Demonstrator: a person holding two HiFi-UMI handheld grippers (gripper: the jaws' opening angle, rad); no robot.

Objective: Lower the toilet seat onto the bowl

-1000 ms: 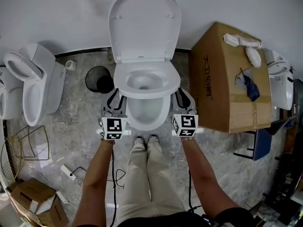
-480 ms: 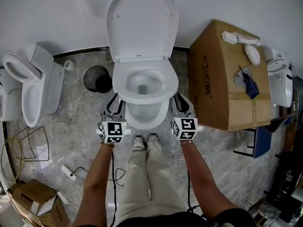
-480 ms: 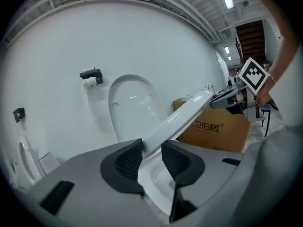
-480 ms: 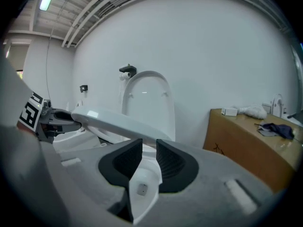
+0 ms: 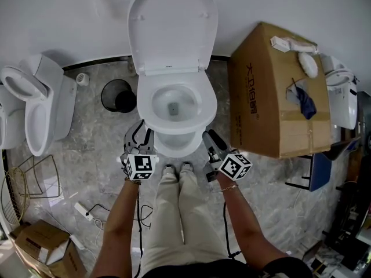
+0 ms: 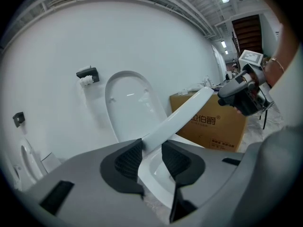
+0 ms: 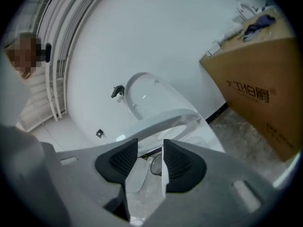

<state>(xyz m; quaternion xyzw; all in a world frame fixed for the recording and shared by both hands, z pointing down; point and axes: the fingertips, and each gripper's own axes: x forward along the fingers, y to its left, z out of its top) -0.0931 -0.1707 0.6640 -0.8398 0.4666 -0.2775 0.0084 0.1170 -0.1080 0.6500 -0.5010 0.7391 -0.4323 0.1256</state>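
Observation:
The white toilet has its lid (image 5: 173, 28) upright against the wall. Its seat (image 5: 204, 106) hangs slightly tilted just above the bowl (image 5: 177, 141). My left gripper (image 5: 142, 133) is at the seat's front left. In the left gripper view the seat's rim (image 6: 184, 115) runs between the pads of the left gripper (image 6: 151, 155), which is shut on it. My right gripper (image 5: 208, 138) is rolled over at the front right. Its jaws have just been opening. The right gripper (image 7: 150, 157) has nothing between its pads, and the seat (image 7: 161, 122) lies beyond them.
A large cardboard box (image 5: 272, 91) stands close on the toilet's right. A black bin (image 5: 119, 96) and a second toilet (image 5: 40, 106) are on the left. The person's shoes (image 5: 177, 171) touch the bowl's foot. A wire rack (image 5: 23, 184) and a small box (image 5: 43, 245) sit lower left.
The right gripper has rolled over, drawn back from the seat's right edge and opened. The left gripper, still on the rim, has sunk a little with the seat.

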